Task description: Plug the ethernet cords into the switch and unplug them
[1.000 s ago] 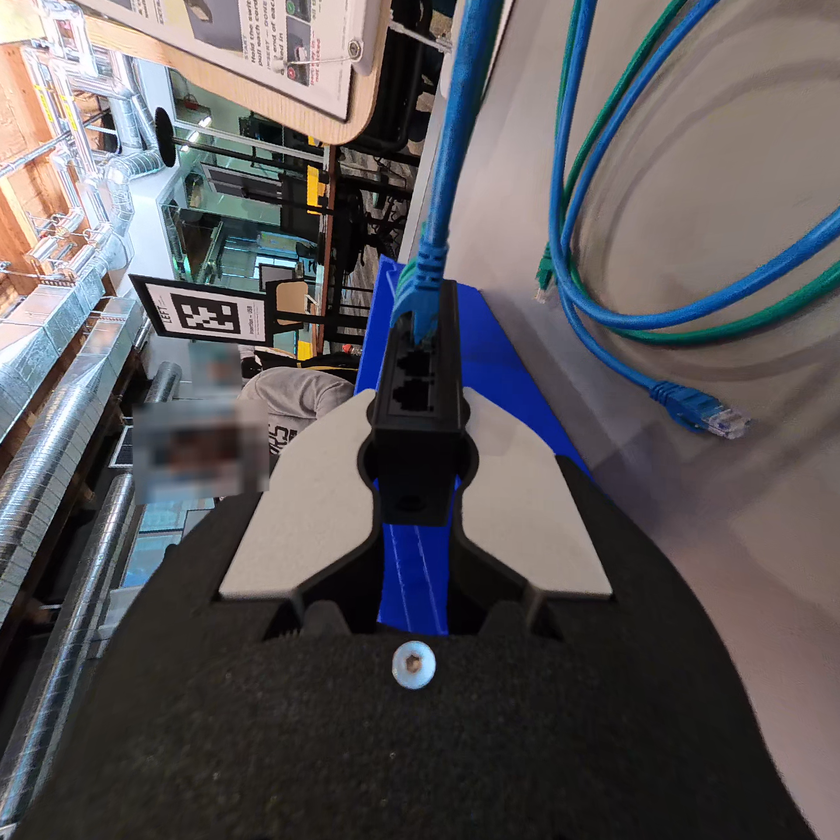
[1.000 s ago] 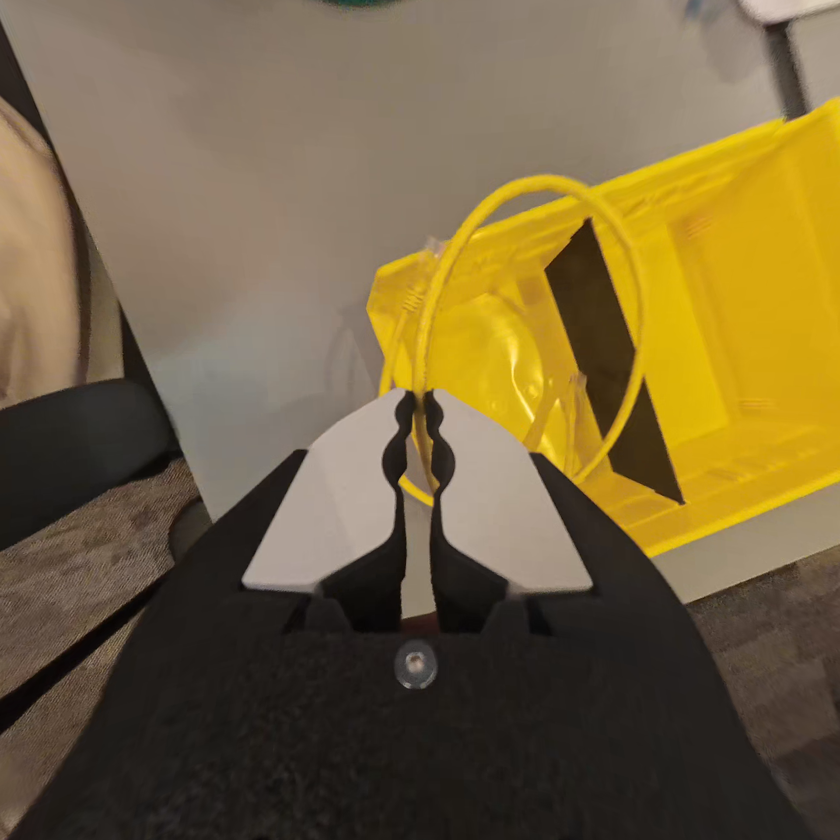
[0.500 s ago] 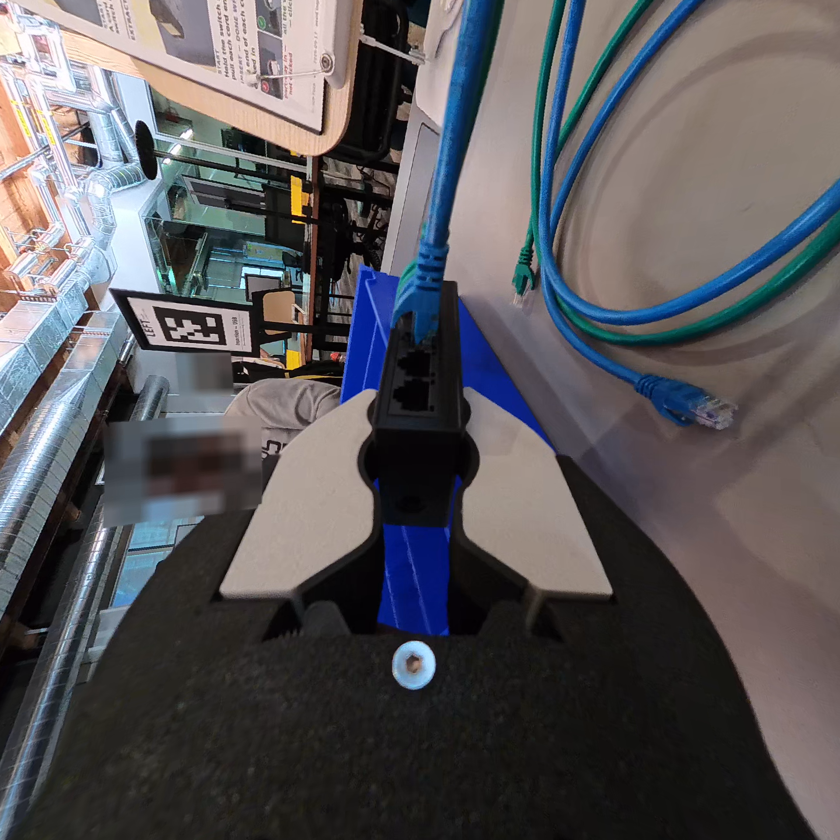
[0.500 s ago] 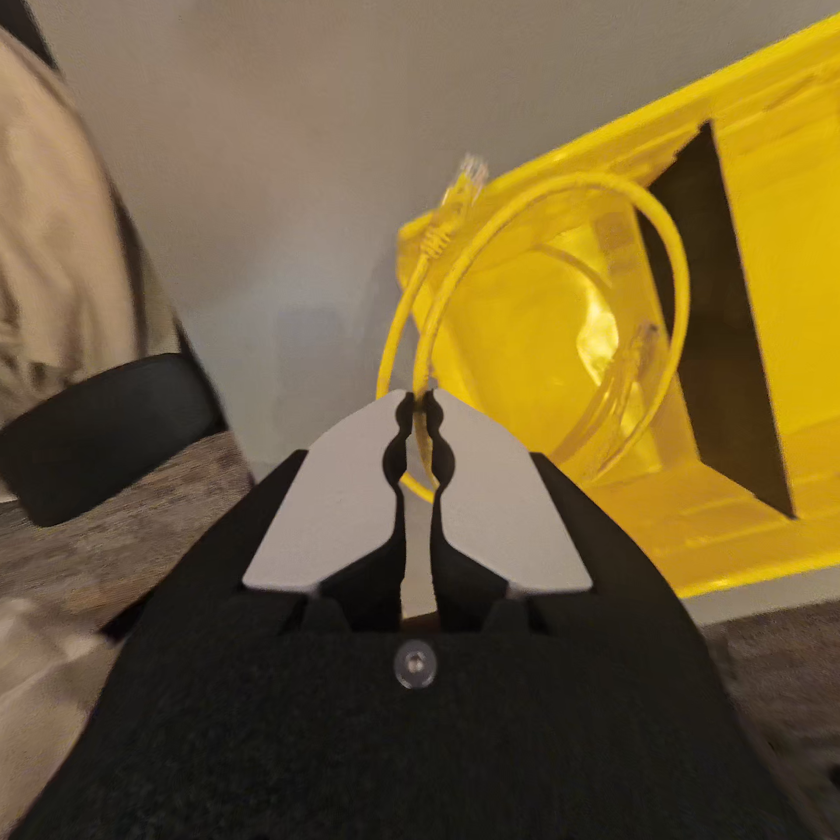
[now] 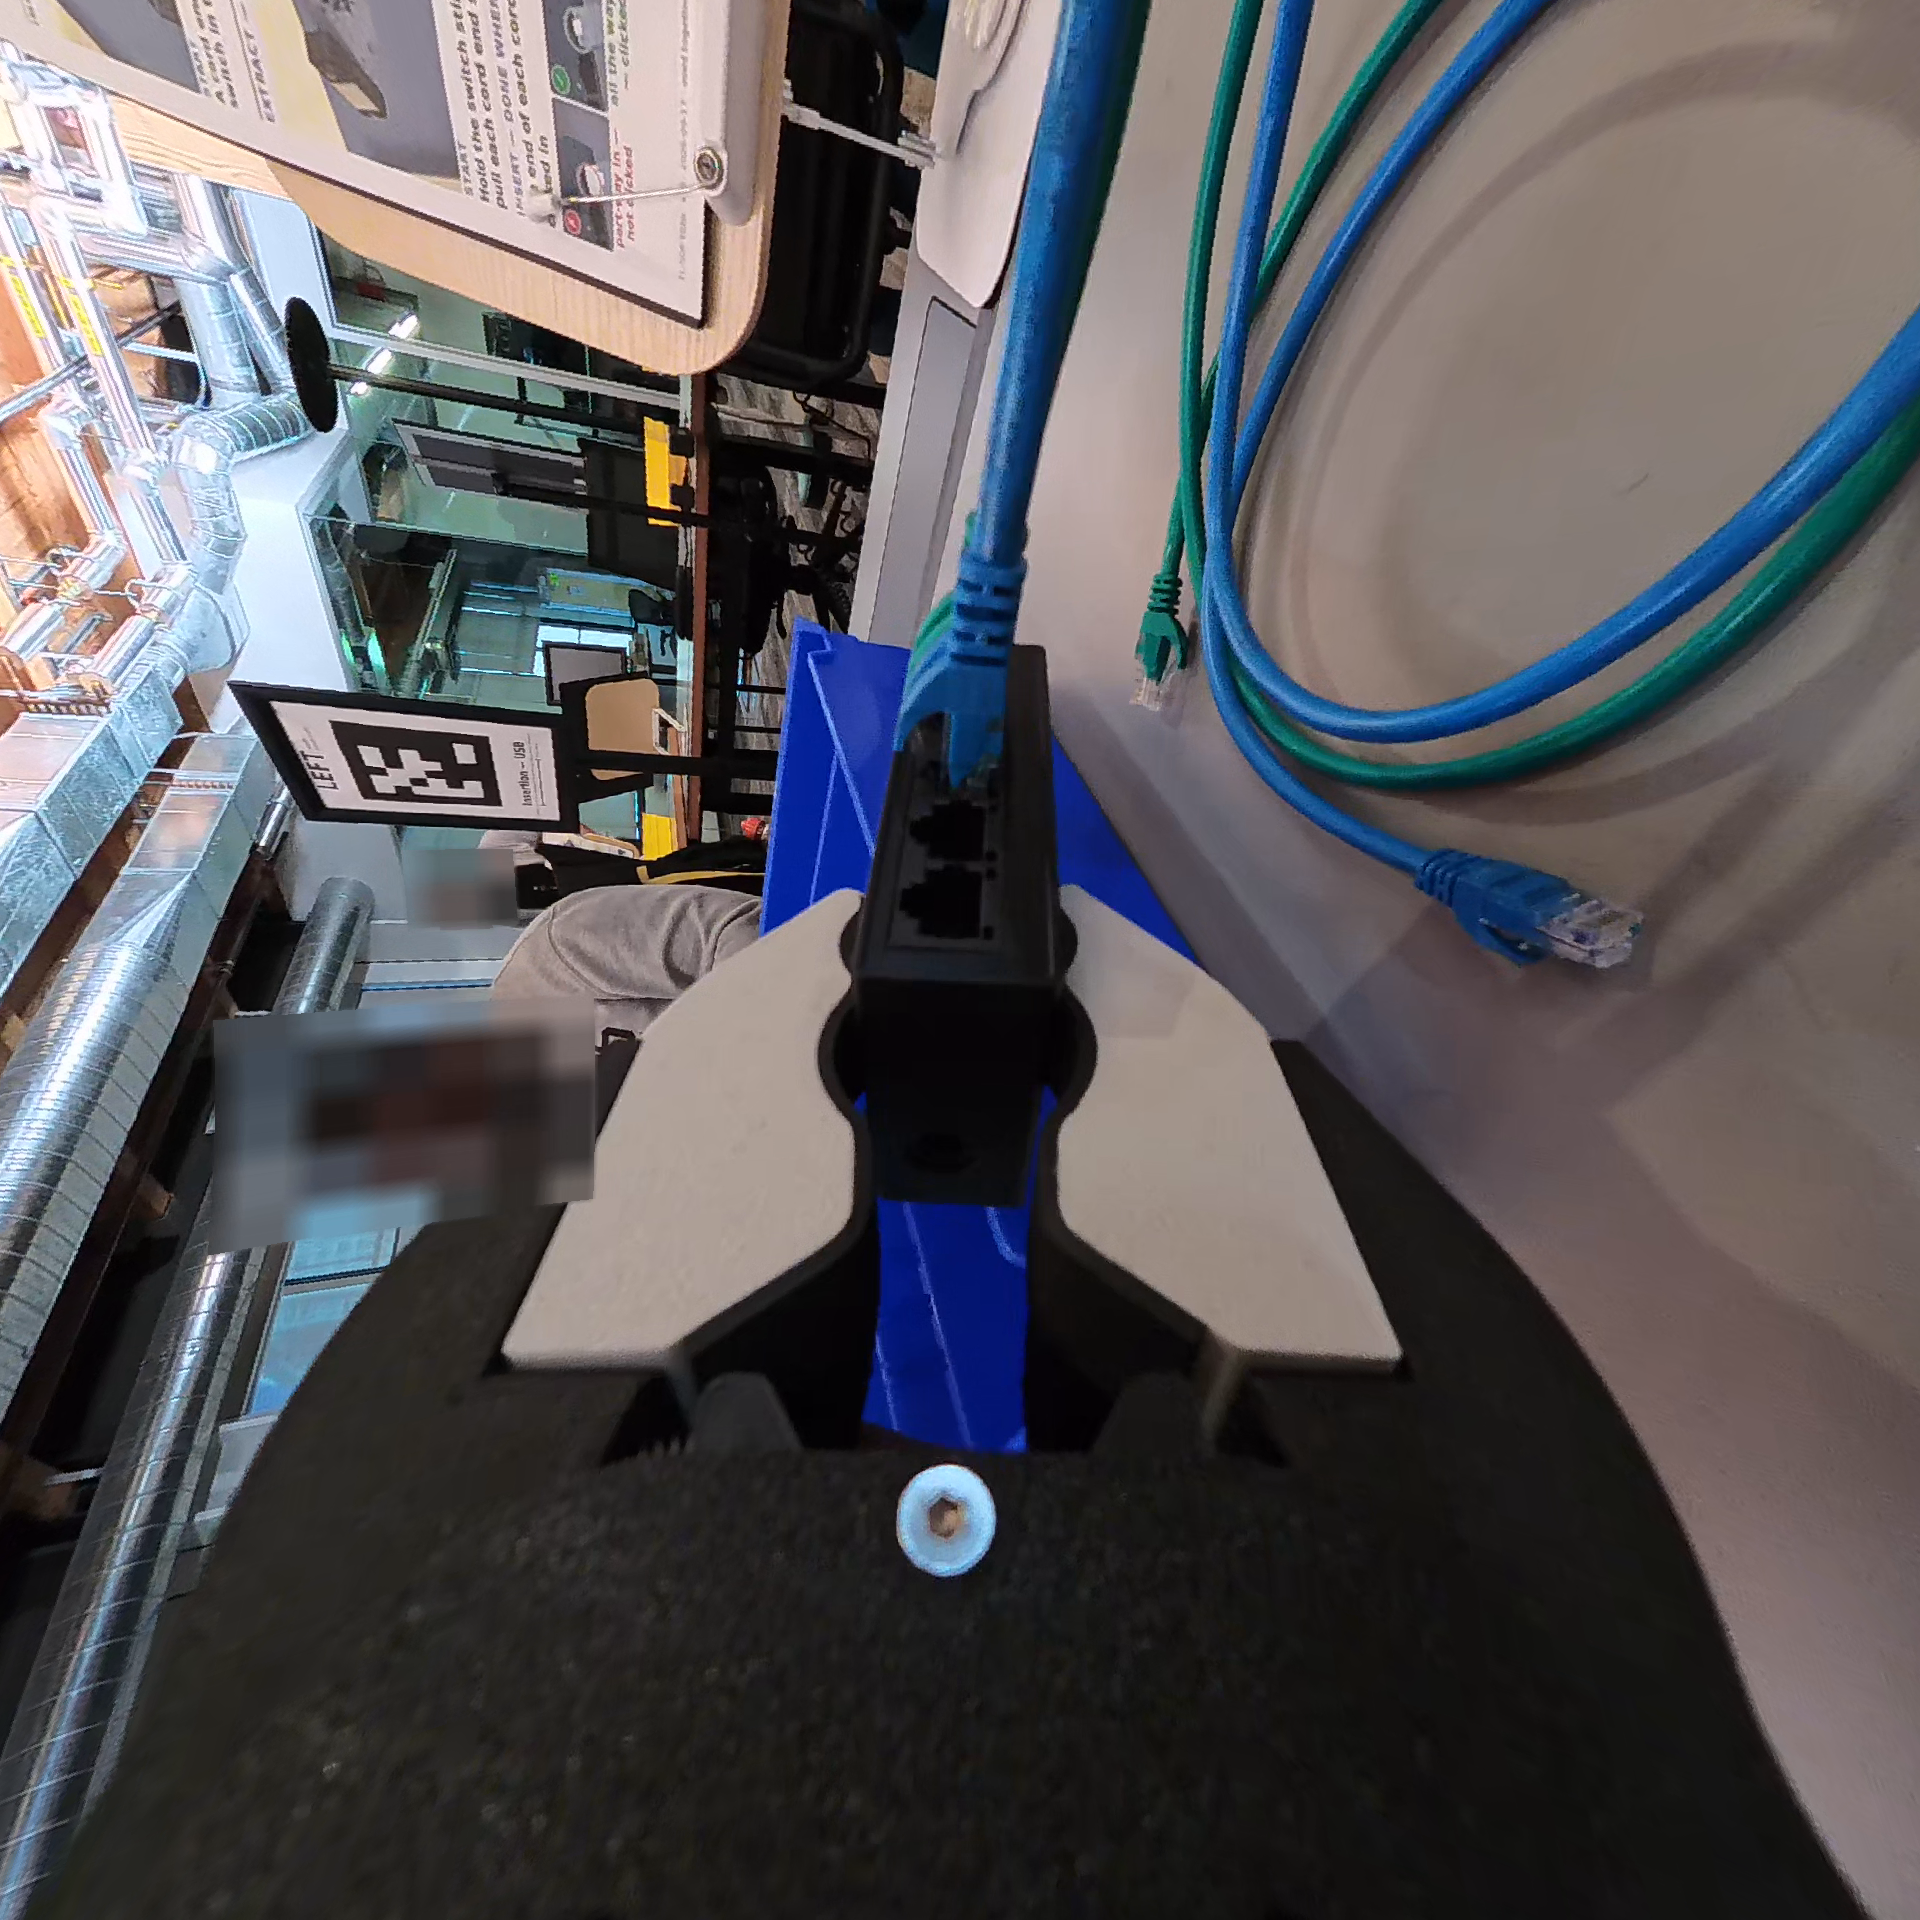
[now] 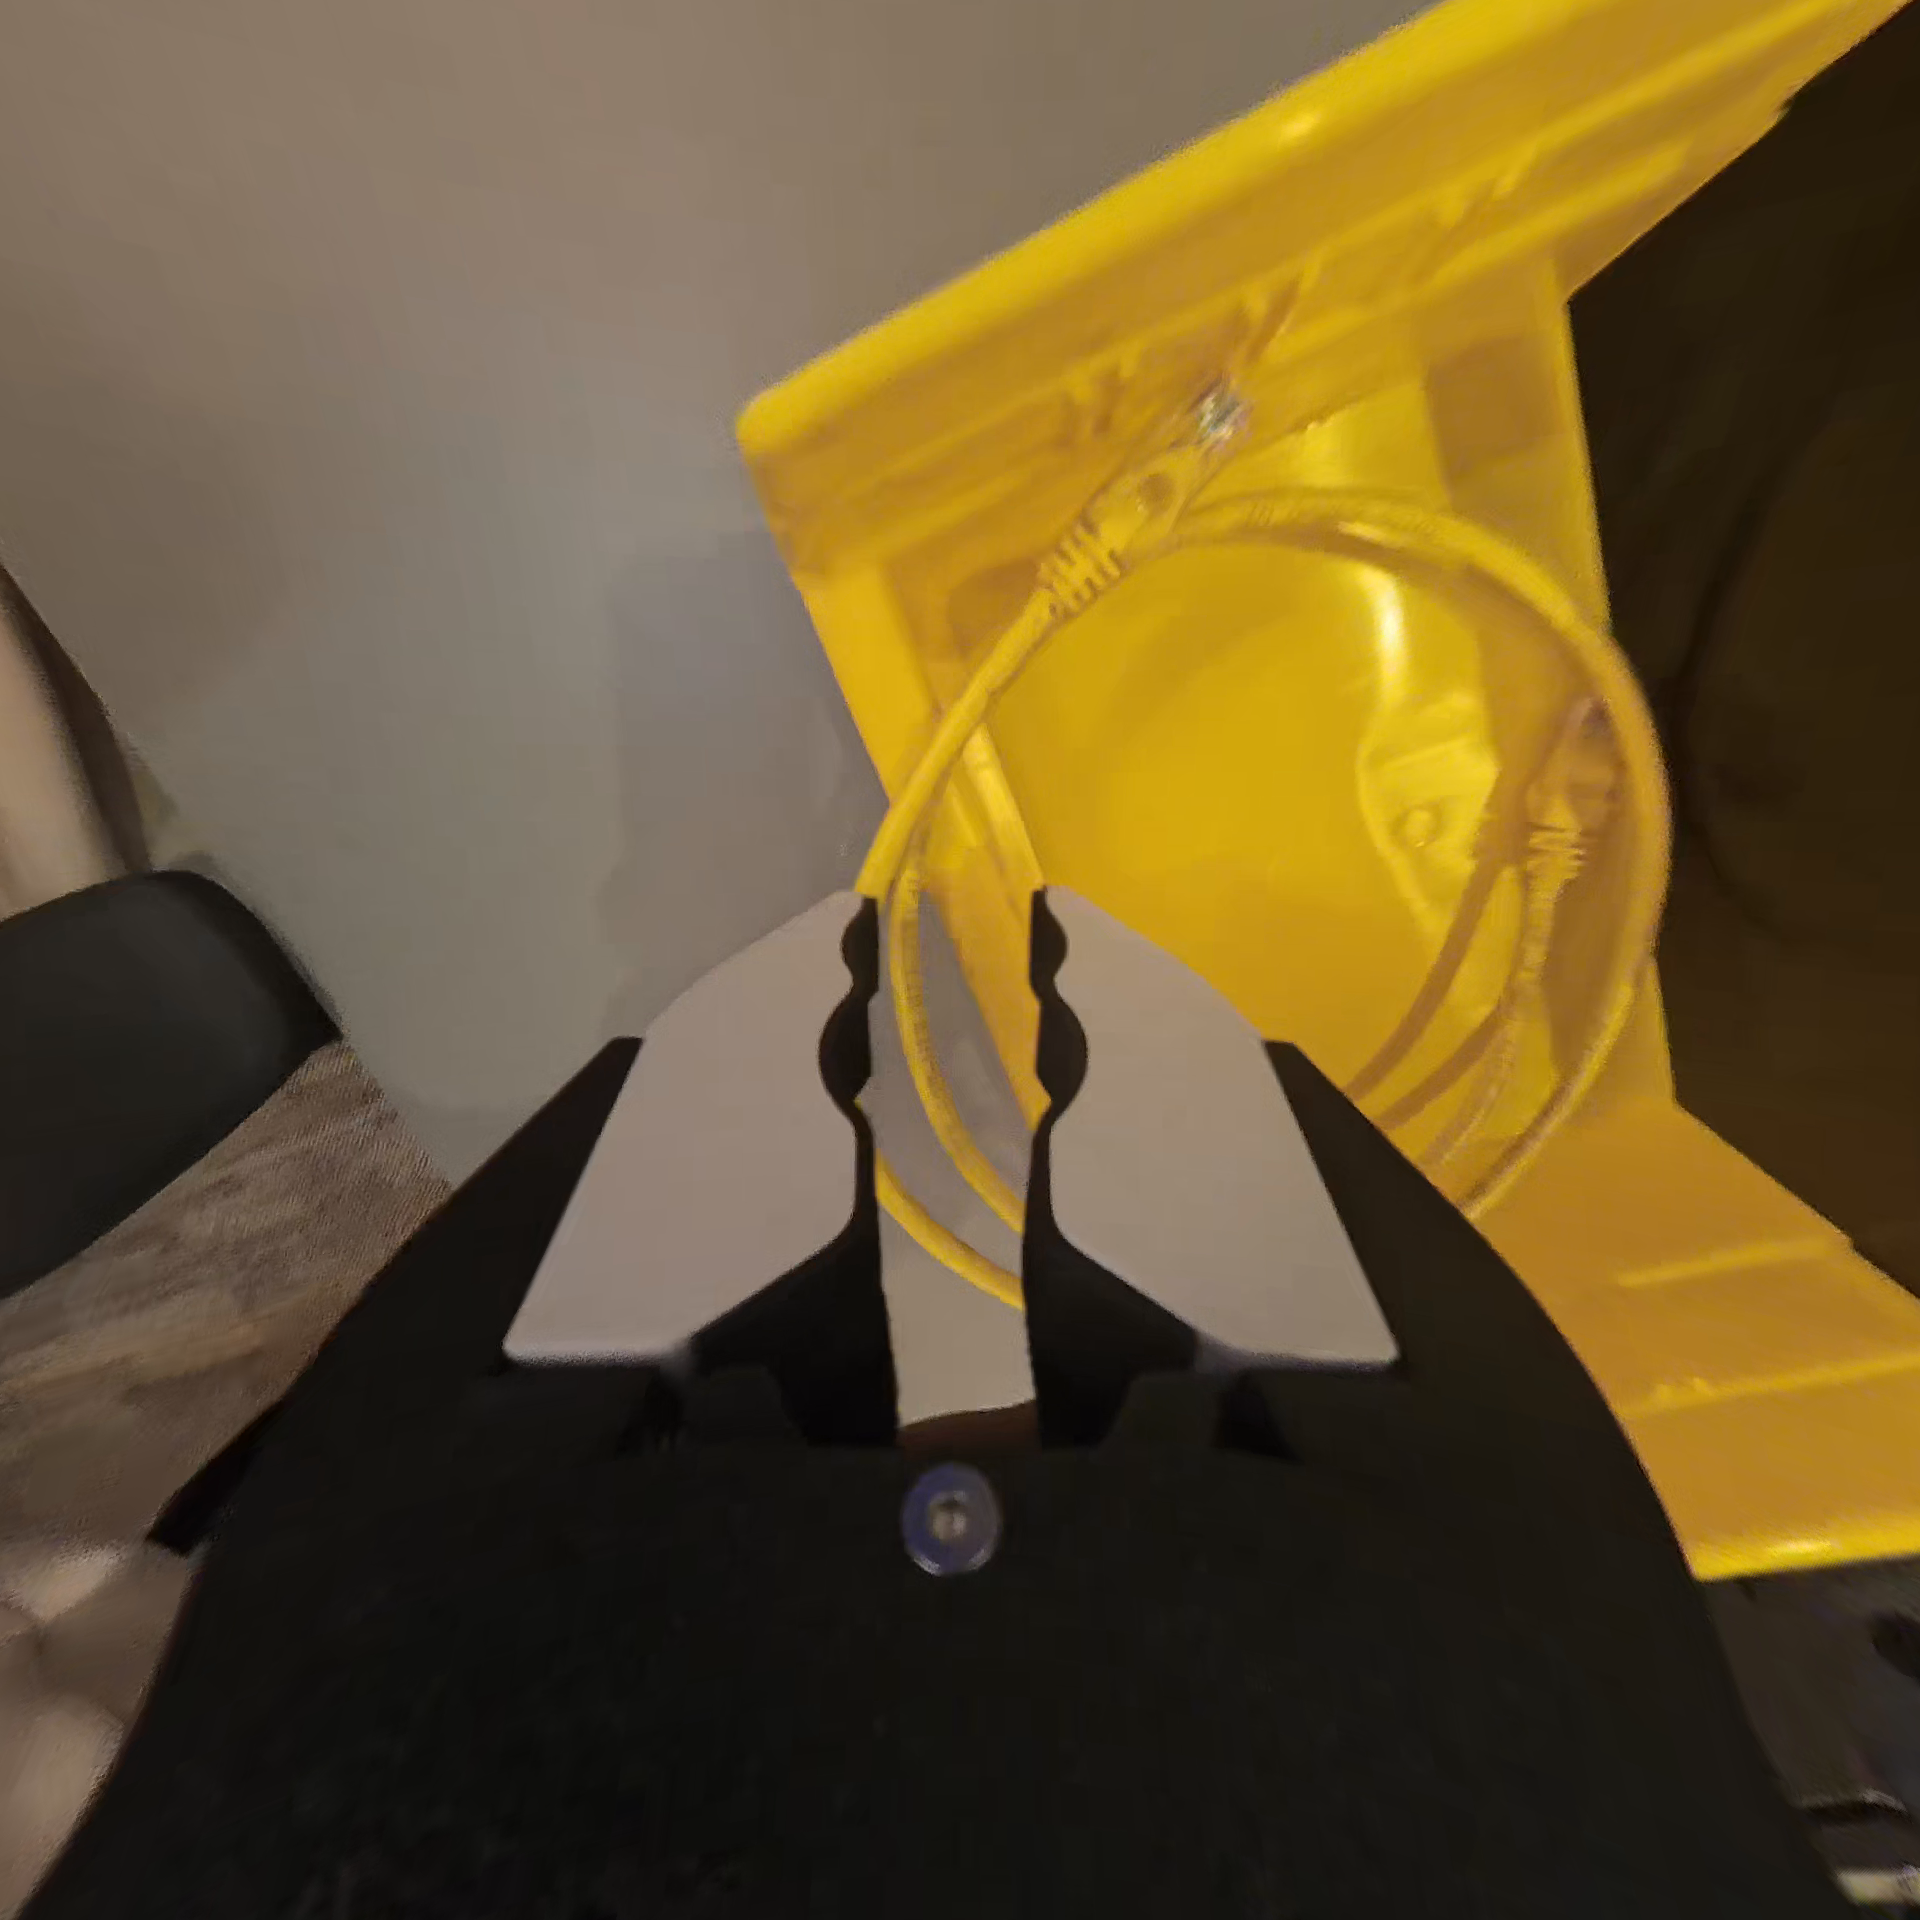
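In the left wrist view my left gripper is shut on a black switch, held on its side. A blue ethernet cord is plugged into a far port; a green cord runs behind it. Two near ports show empty. A loose blue plug and a loose green plug lie on the grey table. In the right wrist view my right gripper has its jaws apart. A thin yellow ethernet cord loops through the gap and out over the yellow bin.
A blue bin sits behind the switch at the table edge. A wooden board with a printed sheet and a marker sign stand beyond. A person in grey sits further off. A dark chair is left of the table.
My right gripper has opened its jaws around the yellow cord and moved closer over the yellow bin; the cord's loop now hangs into the bin. The left gripper with the switch barely shifted.
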The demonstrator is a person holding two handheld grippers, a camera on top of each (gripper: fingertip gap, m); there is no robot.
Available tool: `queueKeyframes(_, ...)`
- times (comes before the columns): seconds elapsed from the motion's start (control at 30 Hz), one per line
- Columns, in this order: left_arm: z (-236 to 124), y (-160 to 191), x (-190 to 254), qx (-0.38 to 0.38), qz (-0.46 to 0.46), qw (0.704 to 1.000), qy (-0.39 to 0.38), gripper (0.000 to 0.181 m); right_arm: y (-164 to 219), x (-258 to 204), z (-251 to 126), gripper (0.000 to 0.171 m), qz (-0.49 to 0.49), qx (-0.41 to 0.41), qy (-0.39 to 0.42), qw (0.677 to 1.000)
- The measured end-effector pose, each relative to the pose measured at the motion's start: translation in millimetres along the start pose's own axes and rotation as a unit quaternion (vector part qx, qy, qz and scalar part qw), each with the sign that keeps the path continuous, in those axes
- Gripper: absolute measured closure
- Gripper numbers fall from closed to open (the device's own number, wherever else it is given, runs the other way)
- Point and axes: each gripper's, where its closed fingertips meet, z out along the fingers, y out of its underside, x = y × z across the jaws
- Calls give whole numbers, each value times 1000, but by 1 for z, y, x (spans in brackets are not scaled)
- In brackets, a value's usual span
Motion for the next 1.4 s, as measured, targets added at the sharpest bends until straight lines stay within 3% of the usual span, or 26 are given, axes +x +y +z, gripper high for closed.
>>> queueKeyframes(0.23,1,-1,1,2,1,1000,2,152,-10,-5,-51,136,-3,141,128,982)
queueKeyframes(0.4,0,-5,4,9,8,1000,3,152,14,-16,-12,138,-41,94,209,973)
queueKeyframes(0.5,-3,-11,4,16,11,1000,1,152,15,-6,-1,161,-55,89,256,961)
queueKeyframes(0.73,-8,-17,7,25,14,1000,2,152,2,-4,-24,165,-32,109,213,971)
queueKeyframes(0.87,-8,-18,12,25,22,999,6,152,-5,4,-21,165,-45,35,179,982)
queueKeyframes(1.0,-10,-20,12,28,23,999,6,152,-9,7,-6,164,-36,-57,64,996)
queueKeyframes(1.2,-12,-17,13,29,19,999,7,152,-5,20,14,159,23,-149,-51,987)
queueKeyframes(1.27,-12,-16,14,31,18,999,6,152,-3,26,18,153,28,-142,-39,989)
queueKeyframes(1.4,-12,-22,15,52,15,999,-1,152,-19,34,19,144,-1,-44,32,998)
